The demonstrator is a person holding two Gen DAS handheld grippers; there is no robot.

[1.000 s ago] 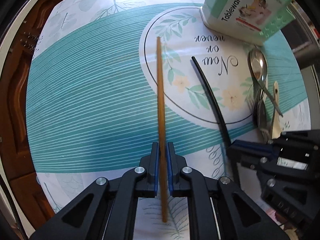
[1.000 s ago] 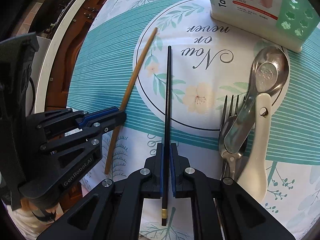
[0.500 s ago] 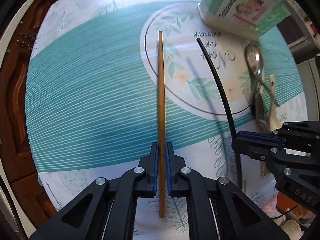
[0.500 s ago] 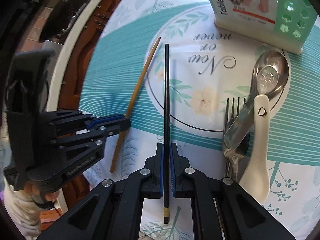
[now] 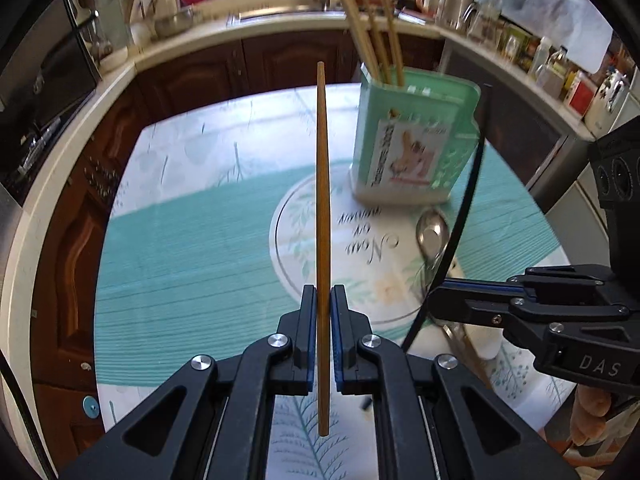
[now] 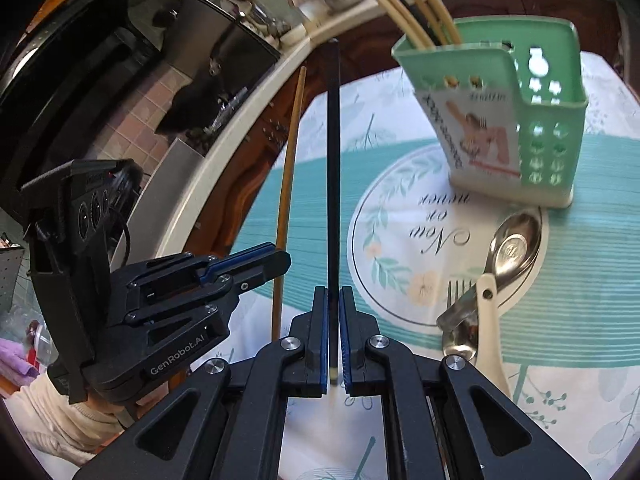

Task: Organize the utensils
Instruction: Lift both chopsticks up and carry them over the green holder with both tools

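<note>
- The left hand-held gripper is clamped narrow on a slim brown wooden chopstick, gripped near its lower end so the long free part points ahead, ready to be aimed into a slot.
- The right hand-held gripper pinches a thin black chopstick the same way, low on the shaft, probably for the same reason.
- Both sticks are in the air above the tabletop's teal-and-white floral cloth, clear of it.
- The mint-green perforated plastic utensil holder stands upright ahead, already carrying pale bamboo chopsticks; it looks like the target.
- A steel spoon, a white ceramic spoon and a steel fork lie piled together just in front of the holder, not yet sorted.
</note>
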